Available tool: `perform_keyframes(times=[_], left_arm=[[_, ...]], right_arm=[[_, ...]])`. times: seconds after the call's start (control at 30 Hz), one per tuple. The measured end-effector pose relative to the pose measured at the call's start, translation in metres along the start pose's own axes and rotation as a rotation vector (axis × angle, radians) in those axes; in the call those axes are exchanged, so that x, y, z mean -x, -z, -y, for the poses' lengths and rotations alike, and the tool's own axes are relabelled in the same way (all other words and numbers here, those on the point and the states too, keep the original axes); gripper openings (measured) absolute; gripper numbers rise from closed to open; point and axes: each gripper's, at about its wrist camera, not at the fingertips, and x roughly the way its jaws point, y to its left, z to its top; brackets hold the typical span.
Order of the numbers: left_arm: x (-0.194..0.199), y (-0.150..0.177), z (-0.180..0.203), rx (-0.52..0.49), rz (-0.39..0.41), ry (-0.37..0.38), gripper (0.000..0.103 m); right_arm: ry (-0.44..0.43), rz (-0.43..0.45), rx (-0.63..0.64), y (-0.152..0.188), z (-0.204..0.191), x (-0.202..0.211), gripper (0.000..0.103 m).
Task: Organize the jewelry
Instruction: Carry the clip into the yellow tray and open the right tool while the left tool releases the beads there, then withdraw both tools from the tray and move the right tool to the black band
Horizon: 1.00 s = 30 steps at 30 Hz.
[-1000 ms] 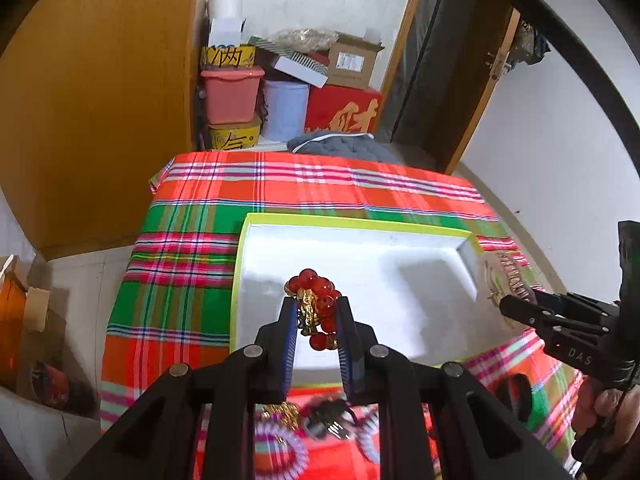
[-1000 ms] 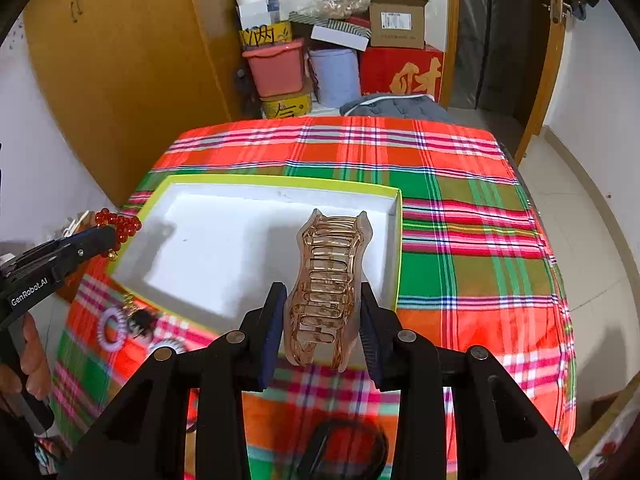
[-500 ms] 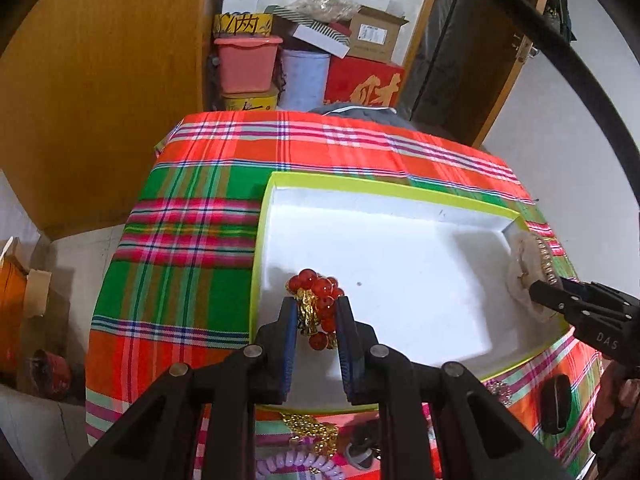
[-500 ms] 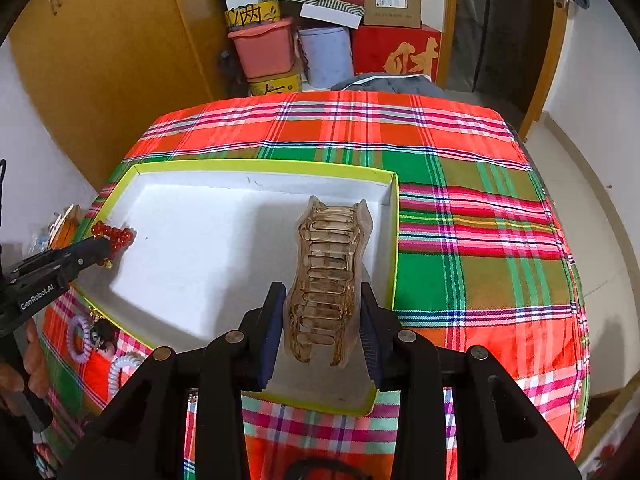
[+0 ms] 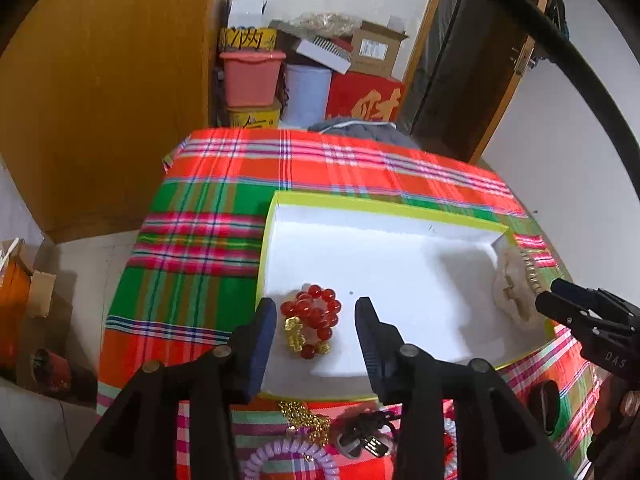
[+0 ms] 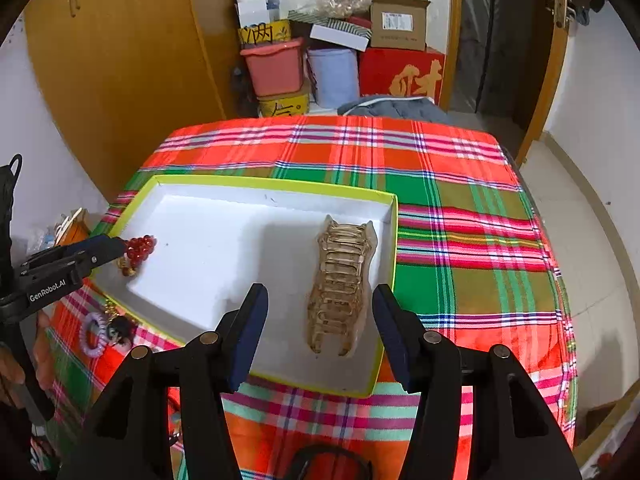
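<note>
On the near cloth (image 5: pixel 184 280), in front of the box, more things wait: a purple coil tie (image 5: pixel 286 460), a gold chain (image 5: pixel 306 418) and a dark clip (image 5: pixel 362 436). They are not in the box yet.

The left gripper (image 5: pixel 316 324) held the red bead bracelet (image 5: pixel 314 318) tight a moment ago. Now its jaws are opening, and the pads stand apart on each side of the beads and do not touch them. The bracelet lies on the white floor of the box (image 6: pixel 276 184), in the near left corner.

The right gripper (image 6: pixel 318 320) did the same thing. A moment ago it pinched the hair claw (image 6: pixel 342 284). Now its jaws are opening too, and there is a gap on both sides of the claw. The claw rests in the box along the right wall, its long side running from near to far.

So both things have just been let go and are in the box. That looks like two pieces done. Next, I think the grippers must lift back and go for the things on the near cloth.

The far part of the box has nothing in it, so there is room for more.
</note>
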Motion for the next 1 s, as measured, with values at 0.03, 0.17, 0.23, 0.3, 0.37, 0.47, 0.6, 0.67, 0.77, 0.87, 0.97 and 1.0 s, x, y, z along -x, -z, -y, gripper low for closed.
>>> perform_keyframes(times=[0.03,0.17,0.23,0.3,0.37,0.47,0.6,0.67,0.77,0.87,0.97,1.0], left_arm=[[0.004,0.0,0.0,0.0,0.004,-0.003,0.041],[0.018,0.004,0.001,0.004,0.015,-0.005,0.041],[0.026,0.009,0.003,0.003,0.019,-0.009,0.041],[0.035,0.015,0.004,0.004,0.019,-0.017,0.041],[0.042,0.019,0.004,0.004,0.018,-0.019,0.041],[0.053,0.029,0.004,0.004,0.016,-0.023,0.041],[0.07,0.046,0.008,-0.008,0.019,-0.033,0.041],[0.079,0.055,0.009,-0.012,0.024,-0.04,0.041],[0.092,0.069,0.01,-0.019,0.029,-0.045,0.041],[0.102,0.079,0.009,-0.017,0.029,-0.039,0.041],[0.11,0.088,0.008,-0.005,0.027,-0.028,0.041],[0.112,0.091,0.008,-0.005,0.026,-0.028,0.041]], right_arm=[[-0.002,0.006,0.001,0.001,-0.001,0.003,0.055],[-0.008,0.019,0.004,0.004,-0.003,0.016,0.055],[-0.012,0.024,0.003,0.009,-0.004,0.024,0.055],[-0.012,0.029,0.007,0.015,-0.005,0.032,0.055],[-0.009,0.03,0.013,0.021,-0.007,0.038,0.055],[-0.01,0.03,0.015,0.034,-0.008,0.052,0.055],[-0.019,0.024,0.016,0.051,-0.009,0.066,0.055],[-0.02,0.023,0.023,0.059,-0.012,0.073,0.055],[-0.018,0.019,0.028,0.073,-0.015,0.084,0.055],[-0.029,0.013,0.025,0.084,-0.019,0.092,0.055],[-0.048,0.016,0.018,0.094,-0.021,0.1,0.055],[-0.051,0.014,0.018,0.096,-0.022,0.101,0.055]])
